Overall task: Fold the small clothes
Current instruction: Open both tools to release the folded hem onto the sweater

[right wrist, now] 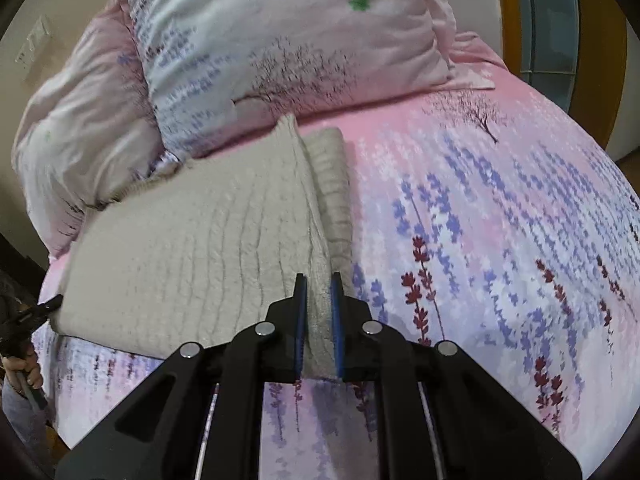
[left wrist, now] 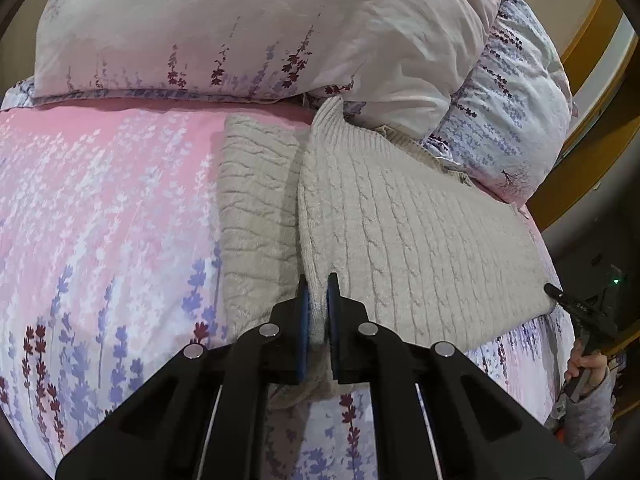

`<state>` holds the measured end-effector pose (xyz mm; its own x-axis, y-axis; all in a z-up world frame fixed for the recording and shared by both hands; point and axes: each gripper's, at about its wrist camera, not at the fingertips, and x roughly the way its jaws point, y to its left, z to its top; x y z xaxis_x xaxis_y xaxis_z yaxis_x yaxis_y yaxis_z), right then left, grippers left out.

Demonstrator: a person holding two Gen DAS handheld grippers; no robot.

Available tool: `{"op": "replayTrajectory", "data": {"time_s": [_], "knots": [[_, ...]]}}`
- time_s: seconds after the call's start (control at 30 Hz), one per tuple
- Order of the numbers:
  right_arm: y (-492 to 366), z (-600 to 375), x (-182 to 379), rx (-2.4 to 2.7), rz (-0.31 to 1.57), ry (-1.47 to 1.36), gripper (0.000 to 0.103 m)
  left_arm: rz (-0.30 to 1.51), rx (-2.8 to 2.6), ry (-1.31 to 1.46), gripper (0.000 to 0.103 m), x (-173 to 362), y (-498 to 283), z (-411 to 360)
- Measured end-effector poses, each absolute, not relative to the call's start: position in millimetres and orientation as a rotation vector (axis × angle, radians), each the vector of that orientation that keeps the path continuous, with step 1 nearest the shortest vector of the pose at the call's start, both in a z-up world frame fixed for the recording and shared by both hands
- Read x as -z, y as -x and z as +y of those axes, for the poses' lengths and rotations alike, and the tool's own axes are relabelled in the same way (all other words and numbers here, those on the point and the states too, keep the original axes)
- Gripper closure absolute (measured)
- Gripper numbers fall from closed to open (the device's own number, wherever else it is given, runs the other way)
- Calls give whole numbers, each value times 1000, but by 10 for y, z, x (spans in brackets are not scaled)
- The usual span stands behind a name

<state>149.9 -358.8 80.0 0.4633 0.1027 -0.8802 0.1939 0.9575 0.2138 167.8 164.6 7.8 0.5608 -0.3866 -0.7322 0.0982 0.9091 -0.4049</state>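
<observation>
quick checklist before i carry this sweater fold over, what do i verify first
1. Left gripper clamped on the sweater: ok, knit sits between its pads.
2. Right gripper clamped on the sweater: ok, knit sits between its pads too.
3. All layers caught in each grip: cannot tell.
4. Bedsheet not pinched along with the knit: cannot tell.
5. Sweater's far end free of the pillows: not ok, its far corner reaches the pillow edge.
</observation>
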Motion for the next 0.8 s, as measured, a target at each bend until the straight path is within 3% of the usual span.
{"op": "replayTrajectory", "data": {"time_s": [0.2,0.3,0.33,0.37,0.4,0.43,0.53,0.8], "knots": [[-1571,-3534,-745,90,1120,-247,89,918,284,267,96,-79,-1541,1576],[-1613,-3472,-812,106,1119,-225,76,877,288,313,94,-166,-1502,1667],[-1620,-3442,-862,119,1098,-215,70,857,273,326,86,-208,-1486,1713],[-1628,-3397,-928,135,1066,-199,56,832,258,344,77,-261,-1475,1782],[-1642,-3354,-986,136,1038,-189,47,807,235,367,46,-313,-1473,1867],[-1660,-3307,-1029,126,1014,-185,47,792,216,377,25,-343,-1480,1905],[-1794,-3035,-1082,32,982,-183,38,777,180,398,22,-387,-1569,2021],[-2184,-2095,-838,-167,1033,-38,36,939,174,504,20,-133,-1977,2005]]}}
